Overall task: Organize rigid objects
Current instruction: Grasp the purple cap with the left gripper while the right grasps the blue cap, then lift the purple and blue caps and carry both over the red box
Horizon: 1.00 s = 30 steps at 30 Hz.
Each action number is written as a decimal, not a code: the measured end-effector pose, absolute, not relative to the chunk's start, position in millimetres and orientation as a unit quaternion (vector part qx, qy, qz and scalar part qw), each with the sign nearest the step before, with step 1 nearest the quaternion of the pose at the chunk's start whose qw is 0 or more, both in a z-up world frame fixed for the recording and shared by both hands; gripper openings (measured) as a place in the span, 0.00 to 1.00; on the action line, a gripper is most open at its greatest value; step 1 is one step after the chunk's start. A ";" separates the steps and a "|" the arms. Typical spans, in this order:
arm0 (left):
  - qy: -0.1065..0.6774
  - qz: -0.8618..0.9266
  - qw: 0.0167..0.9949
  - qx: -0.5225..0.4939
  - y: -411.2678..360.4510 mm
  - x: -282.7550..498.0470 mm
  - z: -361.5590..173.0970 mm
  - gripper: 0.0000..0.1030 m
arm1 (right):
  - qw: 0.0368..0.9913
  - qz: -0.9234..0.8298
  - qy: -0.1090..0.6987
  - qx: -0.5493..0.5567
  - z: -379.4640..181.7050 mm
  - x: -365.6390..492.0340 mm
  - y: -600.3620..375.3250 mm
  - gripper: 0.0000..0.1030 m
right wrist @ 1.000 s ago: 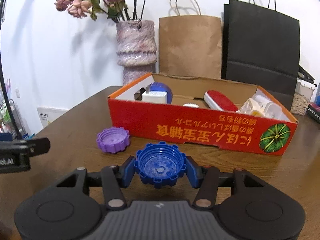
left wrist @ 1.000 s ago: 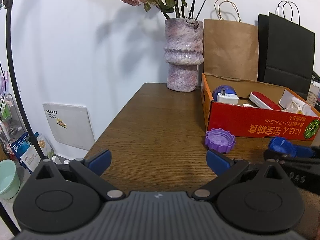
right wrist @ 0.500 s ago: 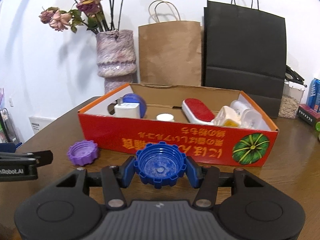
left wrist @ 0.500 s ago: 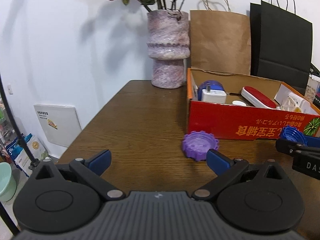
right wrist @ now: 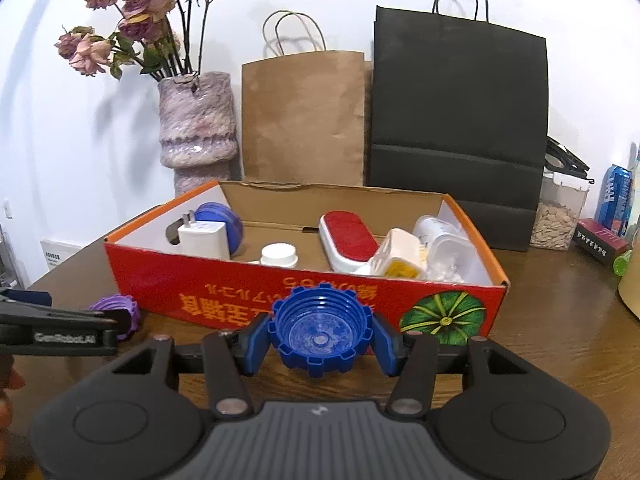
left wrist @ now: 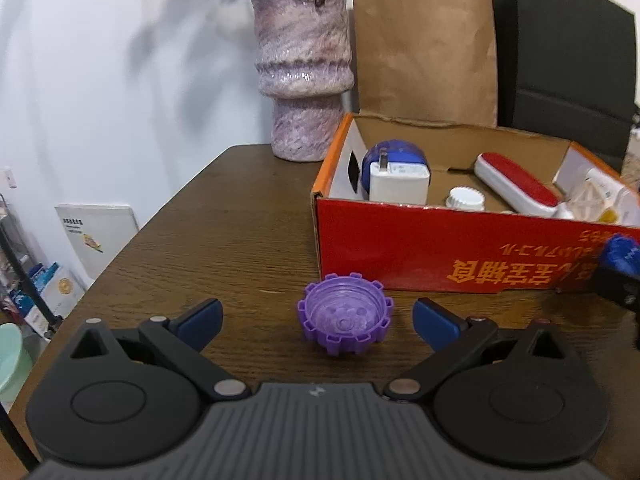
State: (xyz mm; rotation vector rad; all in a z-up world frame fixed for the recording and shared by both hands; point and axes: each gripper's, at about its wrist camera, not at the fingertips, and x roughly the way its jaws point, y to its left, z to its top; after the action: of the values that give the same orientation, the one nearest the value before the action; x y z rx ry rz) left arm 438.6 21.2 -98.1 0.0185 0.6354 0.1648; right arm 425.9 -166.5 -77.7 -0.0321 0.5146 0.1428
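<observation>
My right gripper point(right wrist: 321, 338) is shut on a blue ribbed cap point(right wrist: 320, 330) and holds it above the table, just in front of the red cardboard box point(right wrist: 224, 280). A purple ribbed cap point(left wrist: 345, 324) lies open side up on the wooden table, between the wide-open fingers of my left gripper point(left wrist: 318, 318); it also shows in the right wrist view point(right wrist: 120, 312). The box point(left wrist: 400, 244) holds a white plug adapter point(left wrist: 398, 182), a blue round thing point(left wrist: 394, 152), a white cap point(left wrist: 464, 198), a red-and-white brush point(left wrist: 516, 180) and clear plastic items.
A purple vase point(left wrist: 302, 84) with dried flowers stands behind the box's left end. A brown paper bag point(right wrist: 304, 120) and a black bag point(right wrist: 458, 132) stand behind the box. A seed jar point(right wrist: 558, 220), a can and small boxes are at far right. The table's left edge point(left wrist: 160, 216) drops to the floor.
My left gripper swung right and closer, so the purple cap now lies between its open fingers. My right gripper rose and moved right with the blue cap, toward the box front.
</observation>
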 end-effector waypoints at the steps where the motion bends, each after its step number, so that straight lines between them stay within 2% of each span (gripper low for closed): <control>1: 0.317 0.080 0.945 0.008 20.1 441.7 -99.3 1.00 | 0.965 0.071 0.254 -0.017 -77.8 426.0 -167.7 0.51; 7: 0.326 0.088 0.941 0.006 18.9 452.1 -102.2 1.00 | 0.965 0.072 0.252 -0.022 -78.1 428.3 -173.3 0.51; 10: 0.328 0.085 0.941 0.004 17.7 455.8 -102.7 0.80 | 0.965 0.074 0.250 -0.025 -78.0 428.4 -174.2 0.51; 12: 0.336 0.074 0.939 -0.002 18.3 458.5 -104.8 0.54 | 0.965 0.076 0.250 -0.026 -78.1 428.4 -174.7 0.51; 30: 0.280 0.062 0.958 0.006 1.2 422.8 -75.4 0.54 | 0.972 0.100 0.213 -0.029 -66.3 410.7 -173.3 0.51</control>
State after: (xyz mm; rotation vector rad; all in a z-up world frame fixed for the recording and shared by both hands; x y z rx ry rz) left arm 422.8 1.2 -75.4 0.0119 0.5674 0.1253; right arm 410.7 -173.3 -66.3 -0.0593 0.4298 0.2013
